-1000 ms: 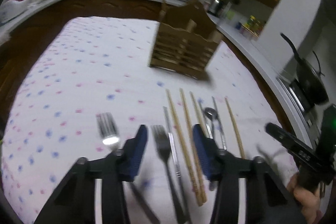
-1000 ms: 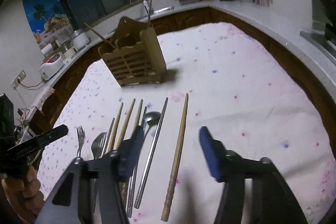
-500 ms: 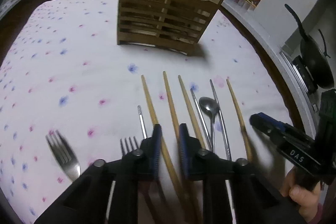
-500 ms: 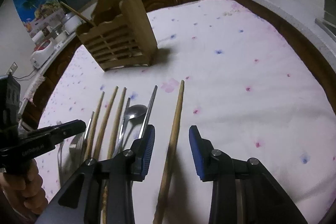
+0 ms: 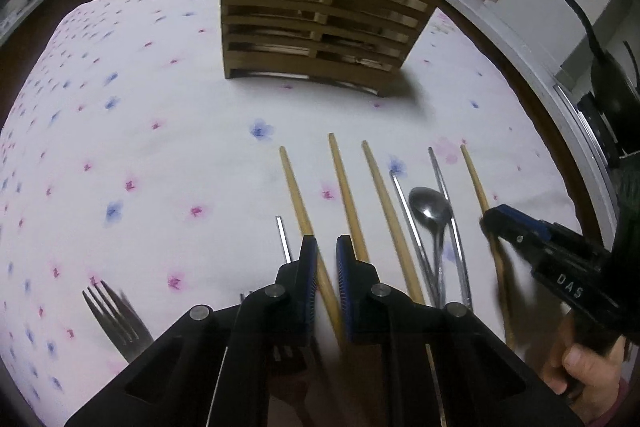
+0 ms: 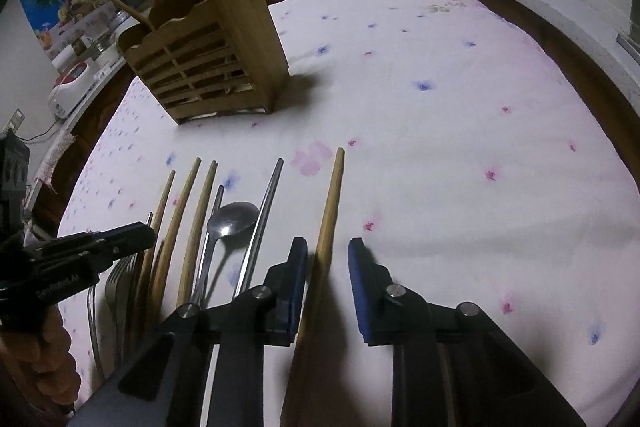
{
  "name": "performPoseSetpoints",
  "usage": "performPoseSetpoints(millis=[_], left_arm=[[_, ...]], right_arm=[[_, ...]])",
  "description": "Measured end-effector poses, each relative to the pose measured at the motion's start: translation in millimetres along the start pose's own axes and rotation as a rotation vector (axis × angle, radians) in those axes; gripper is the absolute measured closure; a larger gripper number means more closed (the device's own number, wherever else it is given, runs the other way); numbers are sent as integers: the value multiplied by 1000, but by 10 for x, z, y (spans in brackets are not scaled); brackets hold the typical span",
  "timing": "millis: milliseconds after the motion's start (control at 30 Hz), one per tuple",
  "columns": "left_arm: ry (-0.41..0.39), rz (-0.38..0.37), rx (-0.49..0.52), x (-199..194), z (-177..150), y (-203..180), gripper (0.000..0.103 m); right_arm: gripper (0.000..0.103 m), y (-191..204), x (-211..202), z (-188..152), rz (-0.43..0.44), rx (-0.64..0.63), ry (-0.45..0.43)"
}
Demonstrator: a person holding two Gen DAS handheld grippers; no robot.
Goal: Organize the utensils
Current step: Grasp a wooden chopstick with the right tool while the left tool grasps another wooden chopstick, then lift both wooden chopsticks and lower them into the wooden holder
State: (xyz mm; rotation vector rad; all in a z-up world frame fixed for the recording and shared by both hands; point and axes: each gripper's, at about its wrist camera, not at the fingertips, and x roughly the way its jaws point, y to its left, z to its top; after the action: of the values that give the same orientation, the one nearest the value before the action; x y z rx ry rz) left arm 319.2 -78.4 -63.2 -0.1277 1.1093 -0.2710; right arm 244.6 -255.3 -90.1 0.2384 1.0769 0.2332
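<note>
A slatted wooden utensil holder (image 5: 320,23) stands at the far side of the flowered tablecloth; it also shows in the right wrist view (image 6: 208,55). Wooden chopsticks, metal chopsticks, a spoon (image 5: 430,207) and forks (image 5: 116,319) lie in a row in front. My left gripper (image 5: 327,253) is low over the cloth, its jaws nearly closed around the leftmost wooden chopstick (image 5: 298,195). My right gripper (image 6: 327,255) is open, its jaws straddling the rightmost wooden chopstick (image 6: 330,203) without clear contact.
The white flowered tablecloth (image 6: 460,131) covers the table. A counter with appliances, bottles and a dish rack runs behind it. A black pan (image 5: 604,75) sits on the stove at the right.
My left gripper moved forward and lower, its jaws still narrow around the leftmost chopstick. My right gripper advanced along the rightmost chopstick, jaws a little narrower.
</note>
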Motion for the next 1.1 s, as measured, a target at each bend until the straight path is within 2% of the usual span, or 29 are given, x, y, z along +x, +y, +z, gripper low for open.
performPoseSetpoints(millis=[100,433,567,633,800,1100], left_arm=[[8,-10,-7,37,-16,18,90],[31,66,88,154,111,-183,92],[10,86,113,150,95,-251,96],[7,87,106,143,91,-266,96],[-19,27,48,-4,66,-195,98],[-175,-95,-7,-791,-139,-106,98]], right_arm=[[81,5,17,6,-3,-8,0],[81,90,126,123,-18,-62,17],[92,151,148,116,-73,-112,12],[95,107,141,128,-52,-88,14],[97,41,-73,122,26,-23,-18],[97,128,-663,83,80,-29,-123]])
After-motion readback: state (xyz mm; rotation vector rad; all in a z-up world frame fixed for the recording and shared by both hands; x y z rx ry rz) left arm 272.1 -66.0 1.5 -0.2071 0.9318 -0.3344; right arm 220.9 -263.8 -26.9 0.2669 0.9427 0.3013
